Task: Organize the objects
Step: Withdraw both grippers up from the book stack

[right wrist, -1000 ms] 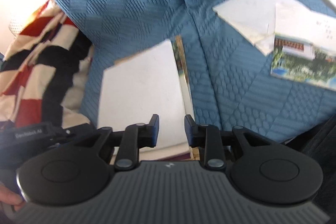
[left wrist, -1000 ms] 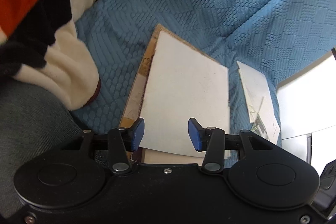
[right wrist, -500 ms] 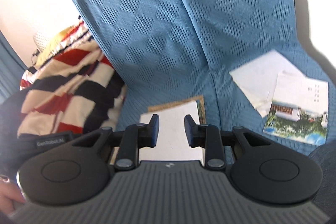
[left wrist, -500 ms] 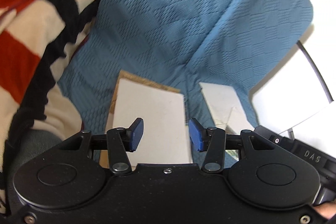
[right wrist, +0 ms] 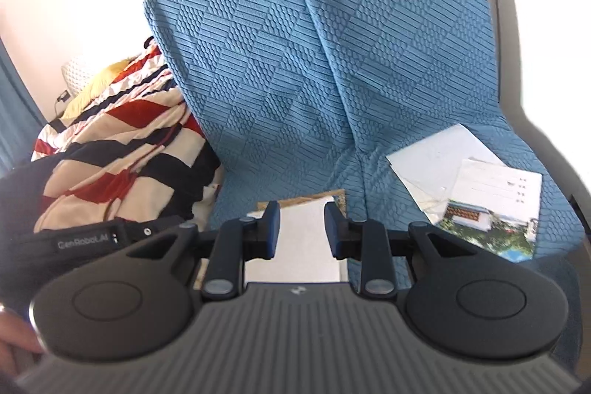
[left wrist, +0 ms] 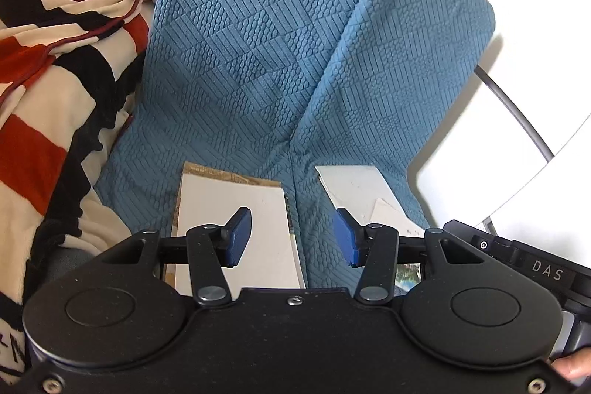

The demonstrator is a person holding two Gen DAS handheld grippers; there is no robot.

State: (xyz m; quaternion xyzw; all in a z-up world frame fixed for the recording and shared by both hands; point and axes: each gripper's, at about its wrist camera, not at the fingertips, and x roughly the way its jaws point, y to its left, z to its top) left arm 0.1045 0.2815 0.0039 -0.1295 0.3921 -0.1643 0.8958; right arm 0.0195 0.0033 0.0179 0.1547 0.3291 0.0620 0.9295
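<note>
A stack of flat sheets (left wrist: pixel 236 220) with a white one on top and a brown one beneath lies on the blue sofa seat (left wrist: pixel 258 106). A second loose pile of white paper (left wrist: pixel 354 187) with a printed photo card (right wrist: pixel 491 209) lies to its right. My left gripper (left wrist: pixel 291 235) hovers above the seat between the two piles, open and holding nothing. In the right wrist view my right gripper (right wrist: pixel 302 228) hangs over the white top sheet (right wrist: pixel 306 246), jaws apart with nothing between them.
A red, black and cream striped blanket (left wrist: pixel 55 69) is heaped on the left end of the sofa. A white surface with a dark curved rim (left wrist: pixel 517 135) stands to the right. The other gripper's body (left wrist: pixel 532 264) shows at the lower right.
Both grippers have risen and pulled back from the sheets, which now look smaller and lower in view. More of the sofa's backrest and the striped blanket shows.
</note>
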